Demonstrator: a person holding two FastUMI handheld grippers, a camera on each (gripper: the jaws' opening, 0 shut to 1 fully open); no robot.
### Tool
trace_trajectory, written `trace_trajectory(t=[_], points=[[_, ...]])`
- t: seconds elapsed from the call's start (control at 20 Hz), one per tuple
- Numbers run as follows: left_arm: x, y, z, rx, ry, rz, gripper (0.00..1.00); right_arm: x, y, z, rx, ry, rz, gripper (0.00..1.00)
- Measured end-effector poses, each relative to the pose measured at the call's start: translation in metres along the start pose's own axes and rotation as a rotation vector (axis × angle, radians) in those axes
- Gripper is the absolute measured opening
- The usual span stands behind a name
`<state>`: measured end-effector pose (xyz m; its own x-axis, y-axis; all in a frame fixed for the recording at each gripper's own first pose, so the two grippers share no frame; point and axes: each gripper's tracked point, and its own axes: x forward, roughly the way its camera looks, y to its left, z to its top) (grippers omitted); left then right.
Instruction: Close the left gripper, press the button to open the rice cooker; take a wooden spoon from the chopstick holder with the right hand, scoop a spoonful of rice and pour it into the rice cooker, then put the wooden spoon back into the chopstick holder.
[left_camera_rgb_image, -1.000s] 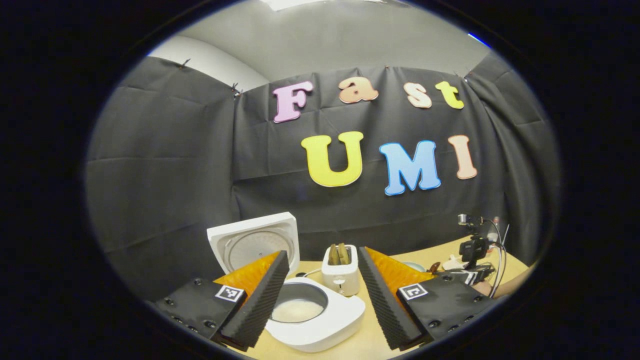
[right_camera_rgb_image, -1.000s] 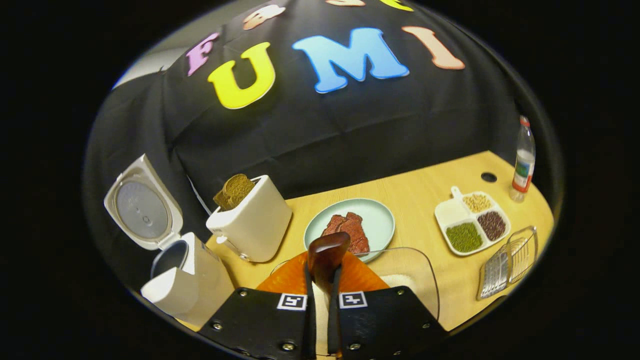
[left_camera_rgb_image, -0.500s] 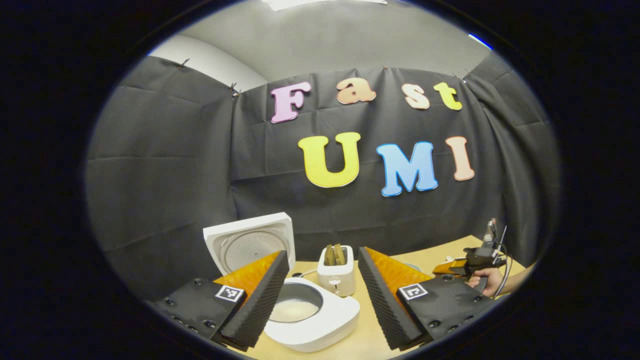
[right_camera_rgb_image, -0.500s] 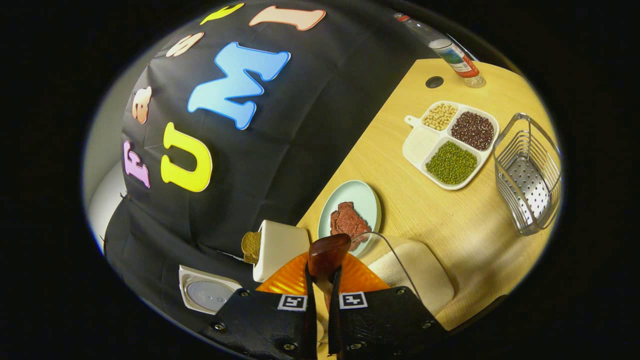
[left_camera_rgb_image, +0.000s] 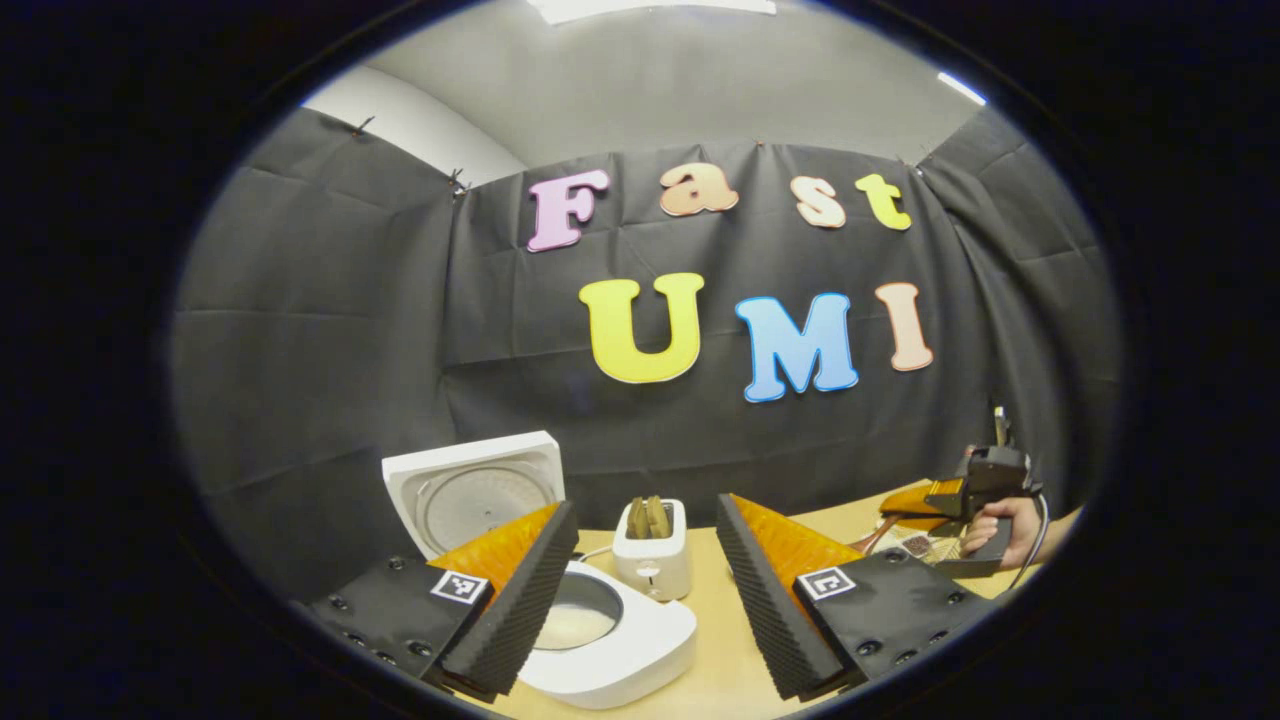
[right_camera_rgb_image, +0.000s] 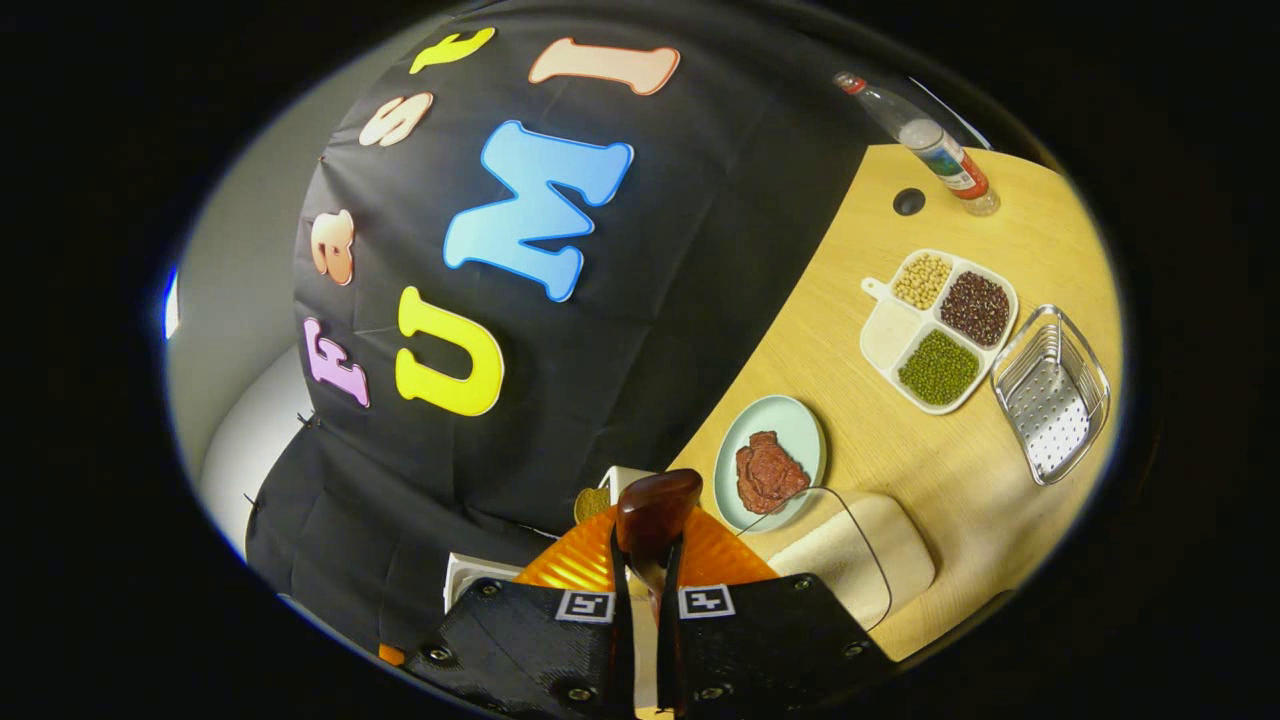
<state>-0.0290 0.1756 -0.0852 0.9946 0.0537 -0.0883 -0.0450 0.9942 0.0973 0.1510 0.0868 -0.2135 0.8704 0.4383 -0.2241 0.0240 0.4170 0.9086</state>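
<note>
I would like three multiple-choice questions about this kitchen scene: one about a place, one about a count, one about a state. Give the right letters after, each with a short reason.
1. Where does the toaster stand?
A. beside the rice cooker
B. inside the wire basket
C. on the plate

2. How many compartments of the divided tray hold beans or grains?
A. one
B. two
C. three

3. What is the state of the right gripper?
A. wide open, holding nothing
B. shut on the wooden spoon
C. shut on the bottle

Answers:
1 A: in the left gripper view the toaster stands just right of the open cooker.
2 C: pale, dark red and green fillings show; the fourth compartment looks white, its content unclear.
3 B: both fingers press on the spoon's handle.
</note>
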Motion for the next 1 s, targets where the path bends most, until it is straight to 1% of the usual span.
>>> trace_trajectory(t=[0.05, 0.25, 0.4, 0.55, 1.0], points=[[0.002, 0.003, -0.003, 0.001, 0.002, 0.001, 0.95, -0.002, 0.007, 0.000, -0.004, -0.002, 0.009, 0.09], [0.001, 0.009, -0.003, -0.017, 0.000, 0.006, 0.99, -0.004, 0.046, -0.004, 0.023, -0.001, 0.072, 0.09], [0.000, 0.025, -0.011, -0.020, 0.010, 0.022, 0.97, 0.001, 0.071, -0.014, 0.063, 0.013, 0.122, 0.09], [-0.002, 0.045, -0.018, -0.013, 0.018, 0.041, 0.95, 0.011, 0.088, -0.028, 0.121, 0.039, 0.151, 0.09], [-0.013, 0.080, -0.036, -0.014, 0.025, 0.067, 0.95, 0.049, 0.136, -0.082, 0.062, 0.135, 0.183, 0.09]])
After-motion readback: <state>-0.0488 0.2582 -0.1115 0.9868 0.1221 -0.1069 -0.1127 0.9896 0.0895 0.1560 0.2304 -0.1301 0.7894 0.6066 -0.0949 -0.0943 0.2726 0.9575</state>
